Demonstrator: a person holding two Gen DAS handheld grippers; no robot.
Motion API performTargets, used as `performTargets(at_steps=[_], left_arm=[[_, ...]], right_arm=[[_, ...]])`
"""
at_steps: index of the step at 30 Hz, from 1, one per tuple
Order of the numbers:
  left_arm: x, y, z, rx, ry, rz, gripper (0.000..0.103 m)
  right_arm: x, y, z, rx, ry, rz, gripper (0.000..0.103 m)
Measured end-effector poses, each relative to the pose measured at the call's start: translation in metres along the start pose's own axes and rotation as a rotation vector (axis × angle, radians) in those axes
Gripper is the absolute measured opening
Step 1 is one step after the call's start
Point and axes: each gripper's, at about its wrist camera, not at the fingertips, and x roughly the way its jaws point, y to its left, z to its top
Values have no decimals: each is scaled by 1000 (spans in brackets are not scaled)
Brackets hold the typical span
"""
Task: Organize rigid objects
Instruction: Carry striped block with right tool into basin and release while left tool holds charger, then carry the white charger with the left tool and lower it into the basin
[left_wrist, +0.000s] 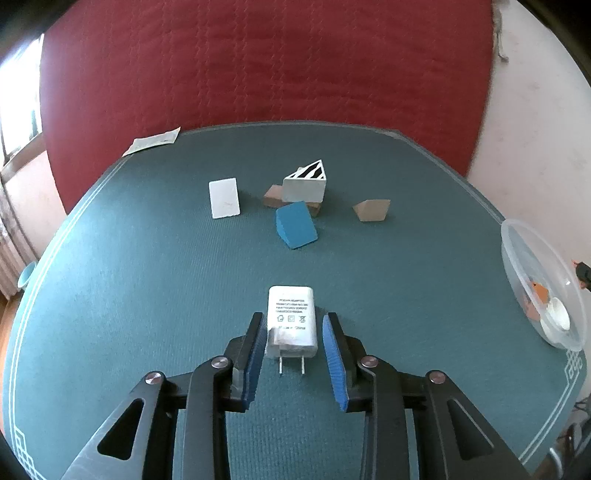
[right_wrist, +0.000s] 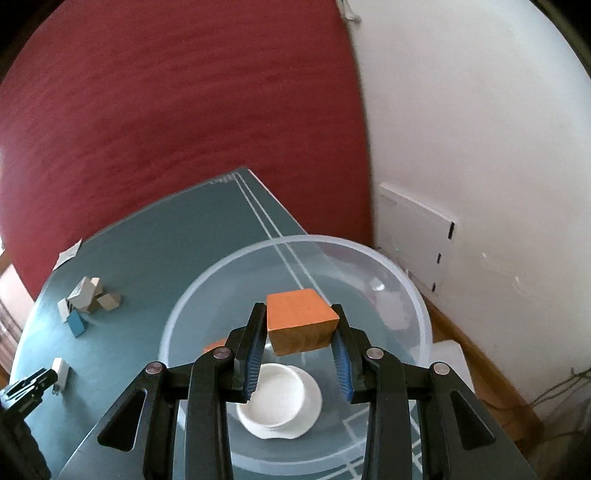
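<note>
Left tongs (left_wrist: 293, 354) straddle a white charger (left_wrist: 292, 323) on the green tabletop (left_wrist: 110, 295), pads just clear of its sides. Right tongs (right_wrist: 301, 343) pinch an orange block (right_wrist: 301, 321) above the clear bowl (right_wrist: 421, 314) at the tabletop's edge. Open tabletop separates charger and block cluster (left_wrist: 297, 206).

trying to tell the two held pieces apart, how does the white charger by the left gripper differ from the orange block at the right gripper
The white charger is a rounded plastic plug with printed text and two metal prongs; the orange block is a plain angular block. The charger lies on the green table between the left gripper fingers, while the block is held above the clear bowl by the right gripper. Both sit between blue pads.
</note>
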Motion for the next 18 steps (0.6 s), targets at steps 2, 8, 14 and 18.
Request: performTargets(at_steps=[2, 8, 14, 18], left_arm=[[2, 0, -1, -2, 8, 1, 43], [7, -2, -3, -1, 19, 11, 48], [16, -2, -1, -8, 34, 25, 48], [21, 0, -1, -15, 42, 32, 42]], right_arm=[[1, -4, -1, 8, 5, -4, 46], [-3, -9, -1, 18, -12, -19, 52], [-1, -8, -3, 23, -8, -23, 52], [-2, -9, -3, 19, -9, -19, 52]])
